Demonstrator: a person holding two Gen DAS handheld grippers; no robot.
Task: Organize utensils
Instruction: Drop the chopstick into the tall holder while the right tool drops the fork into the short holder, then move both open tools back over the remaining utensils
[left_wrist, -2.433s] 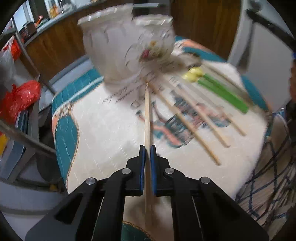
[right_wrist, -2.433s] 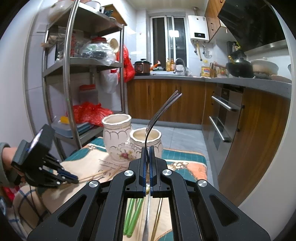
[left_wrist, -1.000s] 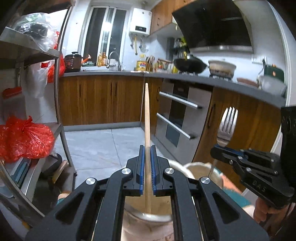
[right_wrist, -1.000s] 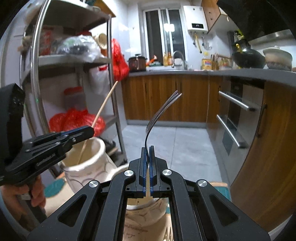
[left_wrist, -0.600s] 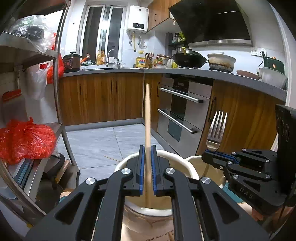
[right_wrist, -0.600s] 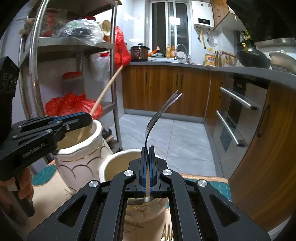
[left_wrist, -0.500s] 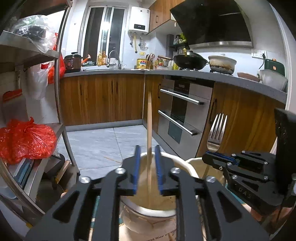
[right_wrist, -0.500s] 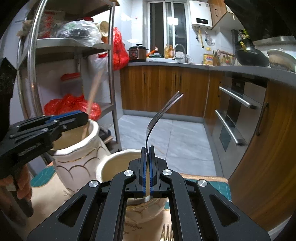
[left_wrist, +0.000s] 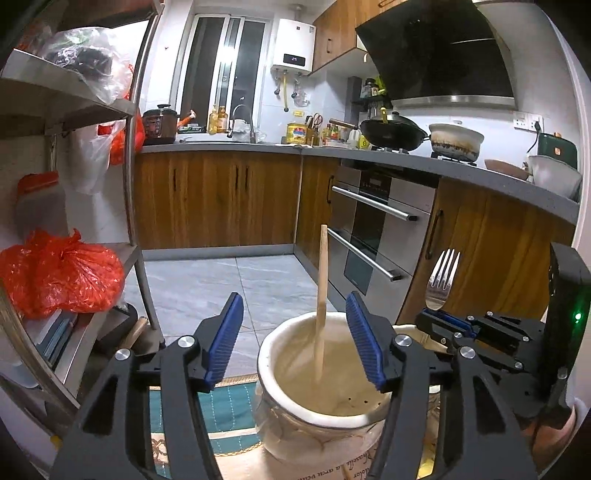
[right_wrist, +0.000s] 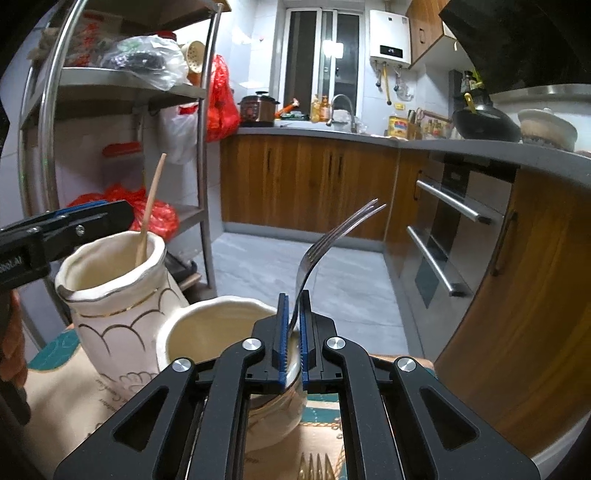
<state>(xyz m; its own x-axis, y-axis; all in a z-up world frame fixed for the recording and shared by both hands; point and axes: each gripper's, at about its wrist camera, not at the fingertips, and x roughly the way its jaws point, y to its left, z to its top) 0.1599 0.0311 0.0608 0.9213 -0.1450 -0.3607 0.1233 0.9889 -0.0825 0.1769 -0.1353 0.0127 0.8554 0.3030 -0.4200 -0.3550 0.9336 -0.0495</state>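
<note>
- Left gripper (left_wrist: 293, 338) jaws are opening, now wide; the chopstick (left_wrist: 320, 302) stands between the pads, touching neither.
- Right gripper (right_wrist: 293, 332) jaws narrow, pinched on the fork (right_wrist: 325, 247) at its neck.
- Change: a second ago the left pads were clamped on the chopstick above the tall jar (right_wrist: 110, 291); now it's released and sits inside the jar, lower end hidden by the wall.
- Meaning: chopstick placement looks done. Left hand is free for the next stick, probably one of those on the cloth (left_wrist: 221, 406).
- Fork not dropped yet. It's held over the short jar (right_wrist: 207, 332), which touches or sits just beside the tall one; can't tell which.
- Chopstick axis: near vertical, top leaning slightly away against the far rim, free end up.
- Fork axis: handle down toward the short jar's mouth, tines up and curving away to the right in the right wrist view.
- Another fork's tines (right_wrist: 314, 467) show at the bottom edge, on the cloth.
</note>
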